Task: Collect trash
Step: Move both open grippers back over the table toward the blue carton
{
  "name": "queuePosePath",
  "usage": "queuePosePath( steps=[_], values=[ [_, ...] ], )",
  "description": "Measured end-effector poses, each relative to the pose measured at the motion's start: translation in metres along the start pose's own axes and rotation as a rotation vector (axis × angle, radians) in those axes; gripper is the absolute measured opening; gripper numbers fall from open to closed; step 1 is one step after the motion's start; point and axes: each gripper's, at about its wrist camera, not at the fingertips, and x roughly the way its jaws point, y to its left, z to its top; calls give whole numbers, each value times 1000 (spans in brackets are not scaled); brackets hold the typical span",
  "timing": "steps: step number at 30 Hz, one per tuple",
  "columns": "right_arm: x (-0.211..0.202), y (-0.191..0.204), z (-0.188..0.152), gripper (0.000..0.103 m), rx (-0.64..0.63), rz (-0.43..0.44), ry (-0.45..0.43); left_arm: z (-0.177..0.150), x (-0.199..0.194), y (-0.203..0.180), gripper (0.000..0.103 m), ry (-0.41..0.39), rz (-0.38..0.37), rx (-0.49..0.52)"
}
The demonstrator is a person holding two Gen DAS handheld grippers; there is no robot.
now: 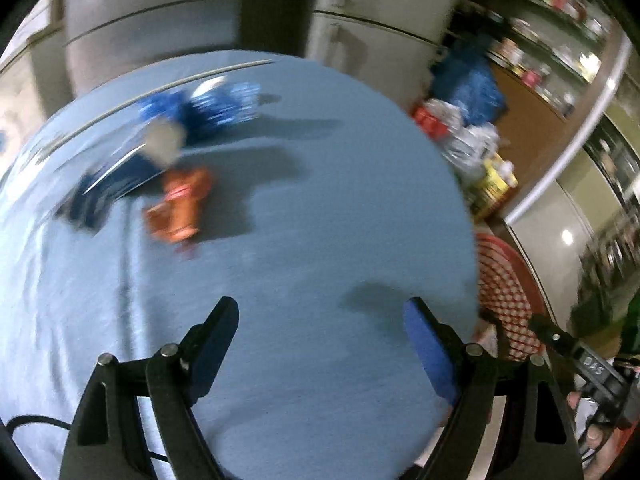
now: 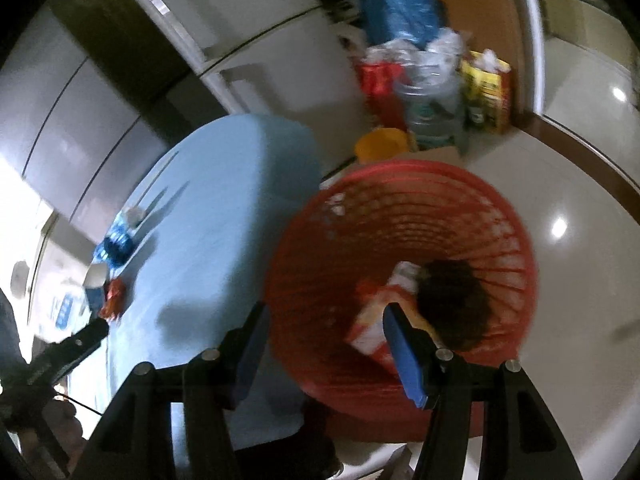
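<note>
Trash lies at the far left of the blue table [image 1: 320, 200]: an orange wrapper [image 1: 180, 204], a crumpled blue wrapper [image 1: 224, 104], a dark blue pack [image 1: 100, 196] and a beige scrap [image 1: 164, 140]. My left gripper [image 1: 320, 320] hangs open over bare tabletop, well short of them, with nothing between its fingers. The right wrist view is blurred. There my right gripper [image 2: 326, 320] is open and empty, straddling the table's edge and the rim of a red mesh basket [image 2: 400, 208]. In the basket lie an orange-white wrapper [image 2: 372, 320] and a dark clump [image 2: 452, 304].
White fridge doors [image 2: 248, 52] stand behind the table. A pile of blue and clear bags [image 2: 404, 12], a yellow box [image 2: 488, 84] and a yellow bucket [image 2: 380, 142] sit on the floor beyond the basket. Glossy floor [image 2: 580, 220] spreads to the right.
</note>
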Motion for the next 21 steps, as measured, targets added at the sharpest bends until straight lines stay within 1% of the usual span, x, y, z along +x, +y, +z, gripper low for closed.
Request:
queuePosePath(
  steps=[2,5,13,16,19,21],
  values=[
    [5,22,0,62,-46,21,9,-5,-4,23,85,-3,17,-54],
    [14,60,-1,62,-117,66,28,-11,-14,57,85,-29,52,-128],
    [40,162,-8,62,-275,200,90,-21,-37,126,85,-95,148,-260],
    [54,199,-12,62,-322,256,123,-27,-42,147,85,-105,170,-301],
    [69,231,-16,62,-350,305,159,-32,-42,165,85,-103,175,-338],
    [81,247,-16,62,-362,318,177,-35,-44,173,85,-101,176,-358]
  ],
)
